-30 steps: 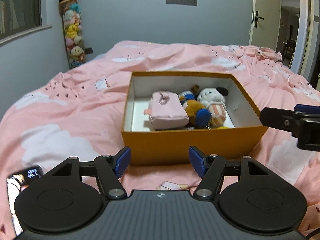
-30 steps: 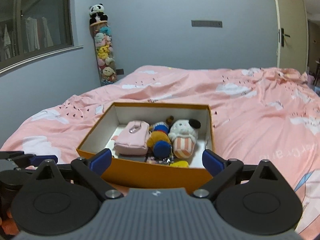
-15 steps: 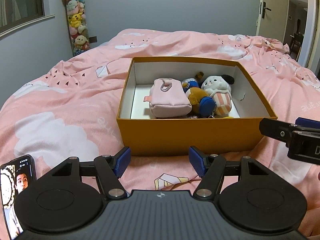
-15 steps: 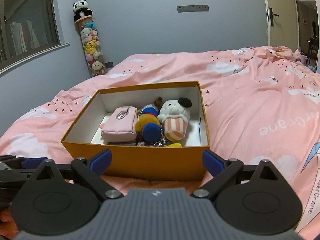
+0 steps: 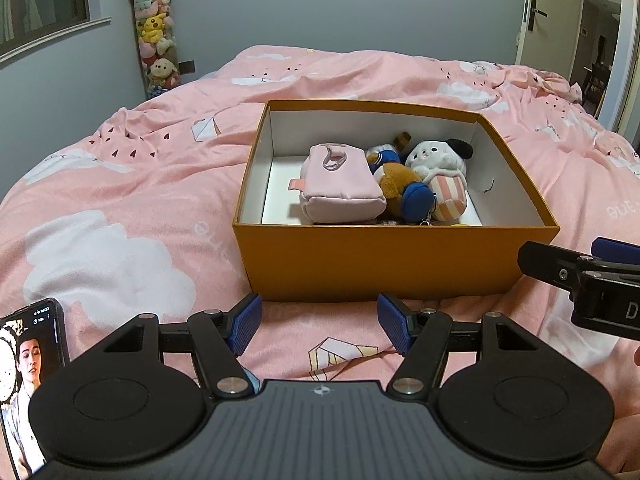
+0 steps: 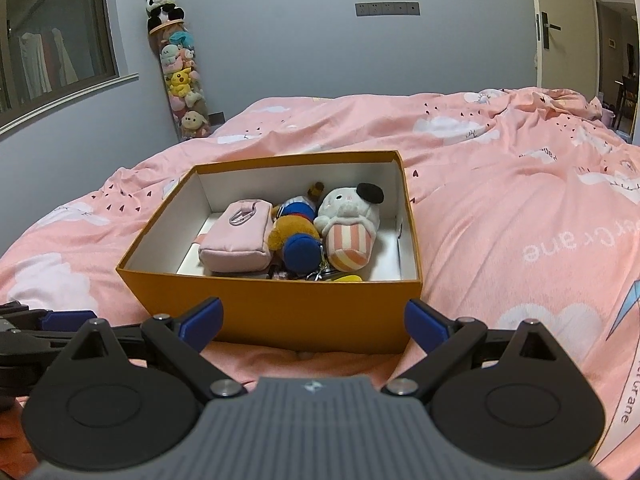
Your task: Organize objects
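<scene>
An orange box (image 5: 376, 264) (image 6: 304, 316) with a white inside stands on the pink bed. In it lie a pink pouch (image 5: 340, 190) (image 6: 238, 238), a brown and blue plush (image 5: 404, 194) (image 6: 298, 240) and a white plush in a striped cup (image 5: 444, 172) (image 6: 352, 224). My left gripper (image 5: 319, 324) is open and empty just in front of the box's near wall. My right gripper (image 6: 314, 326) is open and empty at the box's near wall; it also shows at the right edge of the left wrist view (image 5: 580, 276).
A phone (image 5: 24, 372) with a lit screen lies on the bed at my near left. A tall tube of plush toys (image 6: 182, 80) stands against the far wall. The pink duvet (image 6: 520, 208) spreads around the box. A door (image 5: 532, 20) is at the far right.
Both grippers have risen and tilted down, so I look more into the box. The box and its contents have not moved. Both grippers stay open.
</scene>
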The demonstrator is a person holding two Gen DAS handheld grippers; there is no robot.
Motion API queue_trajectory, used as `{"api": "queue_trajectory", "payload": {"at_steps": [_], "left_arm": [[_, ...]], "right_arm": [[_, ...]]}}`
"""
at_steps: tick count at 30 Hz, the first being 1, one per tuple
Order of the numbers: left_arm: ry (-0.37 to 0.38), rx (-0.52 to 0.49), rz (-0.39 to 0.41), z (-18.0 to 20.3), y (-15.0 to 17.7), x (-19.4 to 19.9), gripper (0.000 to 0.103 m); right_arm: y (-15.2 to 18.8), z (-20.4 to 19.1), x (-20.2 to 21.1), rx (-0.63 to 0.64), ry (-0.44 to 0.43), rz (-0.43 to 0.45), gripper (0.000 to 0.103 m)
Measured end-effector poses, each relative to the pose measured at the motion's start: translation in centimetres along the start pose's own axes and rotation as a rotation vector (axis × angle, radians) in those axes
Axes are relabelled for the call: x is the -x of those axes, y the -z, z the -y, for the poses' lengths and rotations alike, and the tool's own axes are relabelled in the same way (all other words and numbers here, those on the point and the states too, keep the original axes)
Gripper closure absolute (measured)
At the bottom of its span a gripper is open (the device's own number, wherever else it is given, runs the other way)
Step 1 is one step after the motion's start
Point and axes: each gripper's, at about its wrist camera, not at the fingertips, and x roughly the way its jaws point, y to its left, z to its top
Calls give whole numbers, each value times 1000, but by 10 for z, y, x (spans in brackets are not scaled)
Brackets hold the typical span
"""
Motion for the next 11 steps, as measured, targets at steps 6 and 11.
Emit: {"api": "queue_trajectory", "payload": {"at_steps": [6,11], "left_arm": [[3,1,5,0,1,0,27],[4,-1,12,0,1,1,27]], "right_arm": [[0,1,0,-3,-2,-5,6],[1,1,-1,-6,-1,-11,6]]}}
